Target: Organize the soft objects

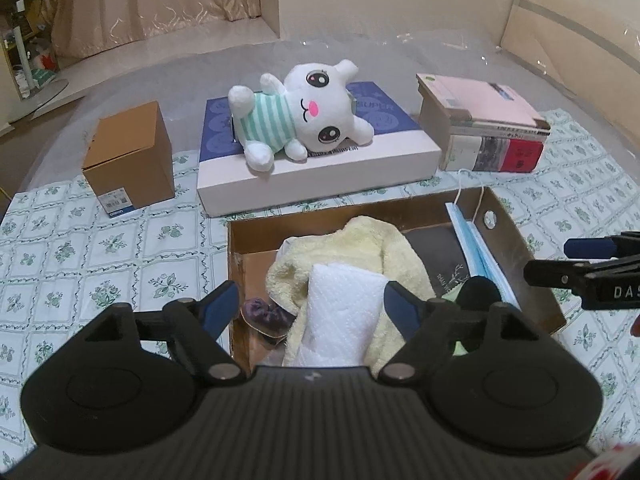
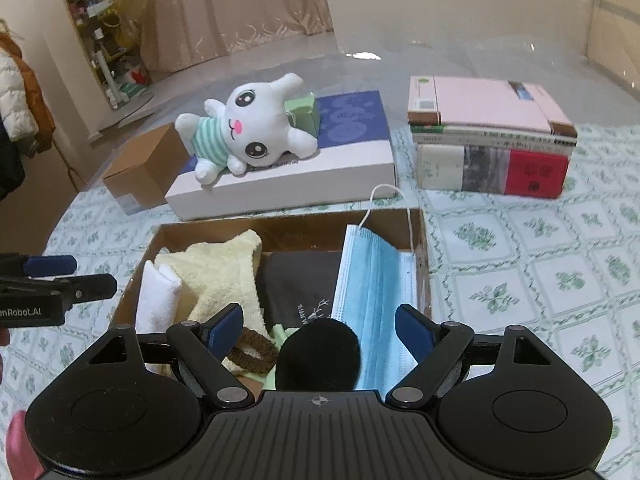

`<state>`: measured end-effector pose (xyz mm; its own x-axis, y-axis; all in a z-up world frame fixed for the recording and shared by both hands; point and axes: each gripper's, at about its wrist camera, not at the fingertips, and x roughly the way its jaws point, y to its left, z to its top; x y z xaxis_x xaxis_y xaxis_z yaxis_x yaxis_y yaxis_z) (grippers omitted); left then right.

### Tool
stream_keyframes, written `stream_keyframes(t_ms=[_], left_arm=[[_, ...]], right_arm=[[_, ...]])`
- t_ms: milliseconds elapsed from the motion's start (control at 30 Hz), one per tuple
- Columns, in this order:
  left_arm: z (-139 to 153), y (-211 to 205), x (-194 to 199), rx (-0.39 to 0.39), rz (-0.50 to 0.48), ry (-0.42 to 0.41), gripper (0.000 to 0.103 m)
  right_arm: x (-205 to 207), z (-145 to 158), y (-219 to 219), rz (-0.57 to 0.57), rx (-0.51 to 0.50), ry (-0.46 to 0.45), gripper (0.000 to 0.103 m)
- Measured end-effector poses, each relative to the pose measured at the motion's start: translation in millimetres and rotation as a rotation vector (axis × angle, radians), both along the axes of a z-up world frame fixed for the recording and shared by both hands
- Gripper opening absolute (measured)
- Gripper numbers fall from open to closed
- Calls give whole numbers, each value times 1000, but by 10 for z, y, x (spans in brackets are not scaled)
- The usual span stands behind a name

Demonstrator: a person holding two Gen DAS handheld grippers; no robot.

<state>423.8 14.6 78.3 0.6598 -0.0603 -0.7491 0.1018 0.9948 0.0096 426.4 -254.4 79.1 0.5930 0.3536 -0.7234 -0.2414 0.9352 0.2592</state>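
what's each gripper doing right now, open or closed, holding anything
Left gripper: open, holding nothing, above the cardboard box.
Right gripper: open, holding nothing, above the same box.

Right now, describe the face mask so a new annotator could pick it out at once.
Start at the open cardboard tray in front of the flat box that carries the white plush. The face mask leans along the tray's right-hand wall, next to a dark folded cloth. It is the only pale blue, pleated item there, and its white ear loop arcs up over the tray's rim.
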Motion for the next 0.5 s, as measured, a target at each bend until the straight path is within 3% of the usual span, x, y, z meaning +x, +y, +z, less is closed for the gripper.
stream_keyframes(t_ms=[367,500], left_arm=[[352,26,-435,-36,26,-103,77],[524,76,-689,-106,34,-196,77]], right_arm=[[-400,382,-44,10,-21,-67,83],[-619,545,-64,9,-21,-99,83]])
